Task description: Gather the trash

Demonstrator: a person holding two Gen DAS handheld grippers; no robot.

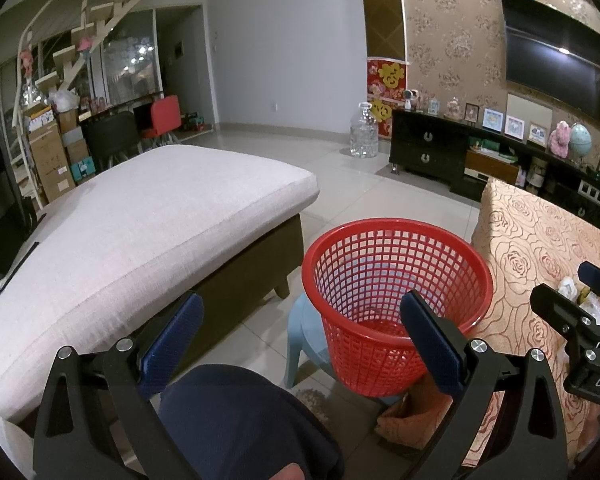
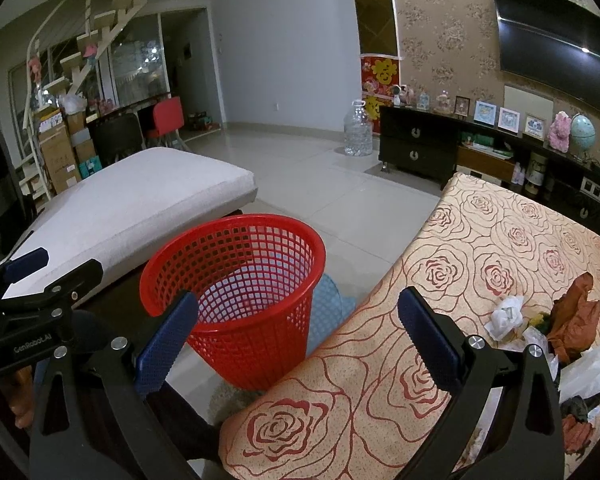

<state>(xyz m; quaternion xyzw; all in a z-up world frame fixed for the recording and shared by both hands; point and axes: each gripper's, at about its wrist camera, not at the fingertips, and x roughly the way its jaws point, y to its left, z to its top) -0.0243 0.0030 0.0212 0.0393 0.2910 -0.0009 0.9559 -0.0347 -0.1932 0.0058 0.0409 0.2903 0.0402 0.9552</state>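
A red mesh basket (image 1: 396,280) stands on a light blue stool (image 1: 304,340) between the sofa and a table with a rose-pattern cloth (image 2: 480,240). It looks empty in the right wrist view (image 2: 236,280). Trash lies at the table's right side: a crumpled white paper (image 2: 506,316), a brown crumpled paper (image 2: 576,316), clear plastic (image 2: 592,368) and dark scraps (image 2: 580,406). My left gripper (image 1: 300,340) is open and empty, just before the basket. My right gripper (image 2: 296,340) is open and empty over the table's near left edge, left of the trash.
A grey sofa cushion (image 1: 140,220) fills the left. A dark TV cabinet (image 1: 428,148) with frames and a large water bottle (image 1: 363,132) stand on the far side of the tiled floor. My knee in dark trousers (image 1: 240,420) is below the left gripper.
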